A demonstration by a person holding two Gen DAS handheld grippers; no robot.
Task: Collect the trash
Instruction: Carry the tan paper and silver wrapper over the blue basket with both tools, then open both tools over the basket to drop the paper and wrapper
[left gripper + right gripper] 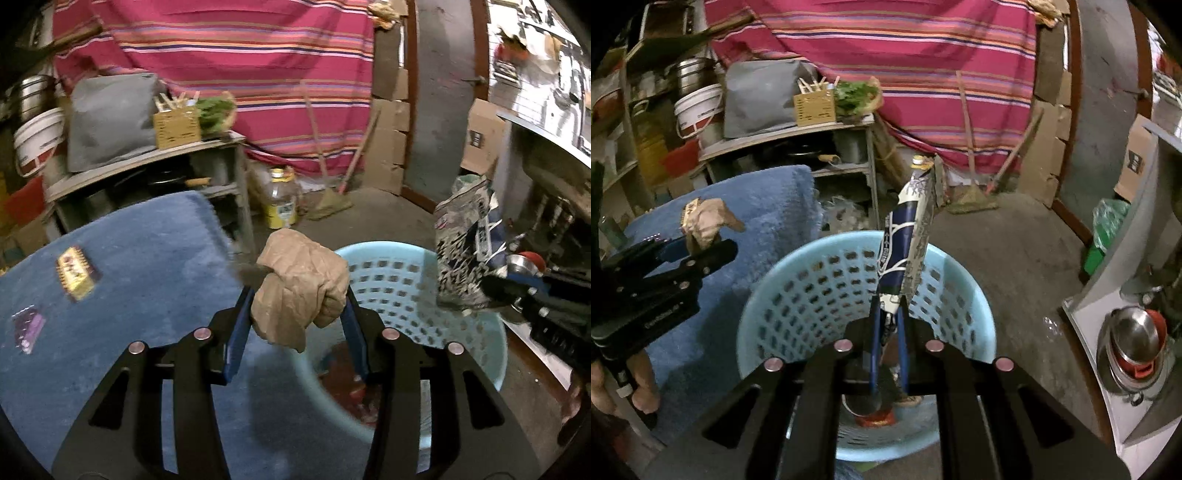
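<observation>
Left wrist view: the left claw (pixel 299 291) is clamped on a crumpled brown paper wad (pixel 301 286), its blue pads pressed to either side, and it hangs at the near-left rim of the light-blue basket (pixel 443 258), just past the edge of the blue-covered tabletop (pixel 129 258). That placing reads as a carry towards a drop, since the wad sits partly over the rim and not yet clearly over the opening. Two wrappers remain on the cloth, a yellow one (pixel 75 273) and a purple one (pixel 29 326), well left of the basket, so more collecting seems due. At the right edge the right claw (pixel 476 291) shows from the side, gripping a printed black-and-white packet (pixel 461 251) above the basket's far-right rim. Right wrist view: the right claw (pixel 888 314) is pressed together on the lower end of that flattened packet (pixel 905 243), which stands upright over the basket (pixel 775 295), well placed to fall in once let go. This view alone looks down to the basket floor, where something red (pixel 875 417) already lies, and shows the left claw (pixel 701 243) with the paper wad (pixel 705 219) still over the tabletop (pixel 768 206), plus the hand (pixel 639 387) gripping it; it misses the two wrappers.
</observation>
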